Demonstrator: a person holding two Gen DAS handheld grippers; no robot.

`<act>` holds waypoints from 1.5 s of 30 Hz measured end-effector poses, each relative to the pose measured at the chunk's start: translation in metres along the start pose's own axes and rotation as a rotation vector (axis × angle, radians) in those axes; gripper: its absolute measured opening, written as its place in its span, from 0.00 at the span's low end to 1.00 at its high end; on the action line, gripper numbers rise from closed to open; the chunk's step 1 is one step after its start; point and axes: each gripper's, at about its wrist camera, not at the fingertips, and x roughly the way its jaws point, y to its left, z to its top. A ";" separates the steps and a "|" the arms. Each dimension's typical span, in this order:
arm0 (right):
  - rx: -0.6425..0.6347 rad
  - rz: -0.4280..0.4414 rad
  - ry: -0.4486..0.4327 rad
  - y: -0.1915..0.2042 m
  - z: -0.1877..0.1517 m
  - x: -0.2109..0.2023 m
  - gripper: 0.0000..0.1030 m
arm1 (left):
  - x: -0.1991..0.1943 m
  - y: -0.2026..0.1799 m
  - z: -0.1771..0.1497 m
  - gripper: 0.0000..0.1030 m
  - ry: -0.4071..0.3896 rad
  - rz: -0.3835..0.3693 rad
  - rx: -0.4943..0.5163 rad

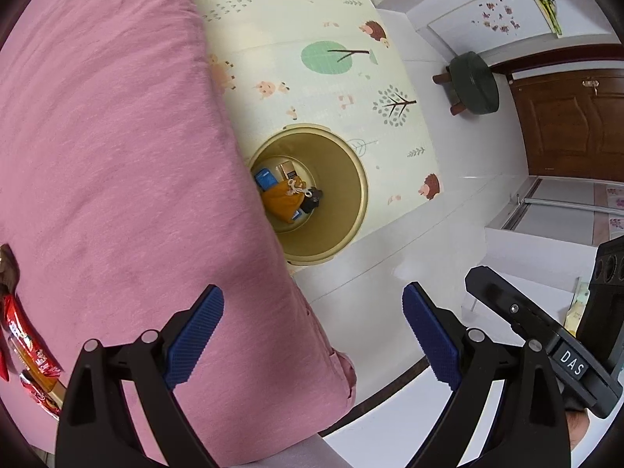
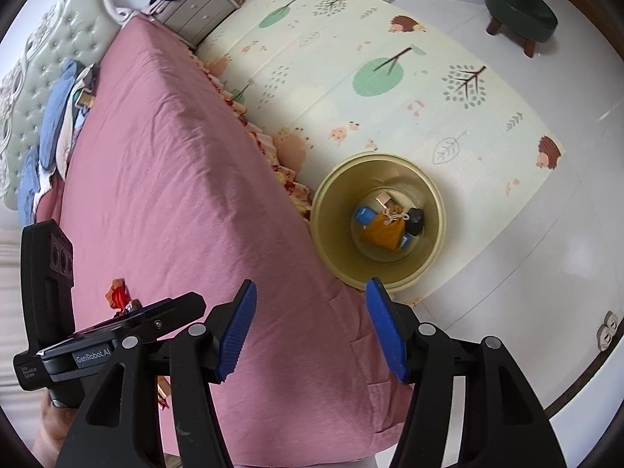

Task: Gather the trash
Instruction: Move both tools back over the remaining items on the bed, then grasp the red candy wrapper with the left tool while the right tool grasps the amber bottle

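Both grippers hang above the foot corner of a bed [image 2: 156, 179] covered in a pink sheet, looking down past its edge to the floor. The left gripper [image 1: 312, 335] has its jaws released, blue pads wide apart with nothing between them; the right gripper [image 2: 310, 327] is likewise released and empty. A yellow bin [image 2: 436, 241] stands on a patterned play mat [image 2: 351, 39] just beside the bed, its near rim partly hidden by the mattress edge in the left view. In its bottom lie an orange bag [image 2: 384, 230] with a white cord, blue items, a small box and something dark. A red wrapper [image 1: 27, 351] lies on the sheet near the left edge of the left view; in the right view it shows partly behind the left gripper's body. A green stool [image 1: 474, 82] stands on the white floor past the mat, near a brown door [image 1: 573, 117]. Folded clothes [image 2: 50, 124] sit by the headboard.
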 end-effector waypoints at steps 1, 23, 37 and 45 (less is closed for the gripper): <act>-0.009 0.000 0.001 0.004 -0.002 0.000 0.55 | -0.003 0.004 -0.002 0.90 -0.007 -0.001 -0.004; -0.268 0.048 0.103 0.171 -0.125 0.060 0.55 | -0.078 0.195 -0.133 0.90 -0.137 0.091 -0.190; -0.375 0.053 0.210 0.265 -0.212 0.120 0.55 | -0.084 0.312 -0.212 0.90 -0.132 0.122 -0.314; -0.375 0.046 0.242 0.288 -0.241 0.151 0.55 | -0.065 0.362 -0.233 0.90 -0.111 0.104 -0.351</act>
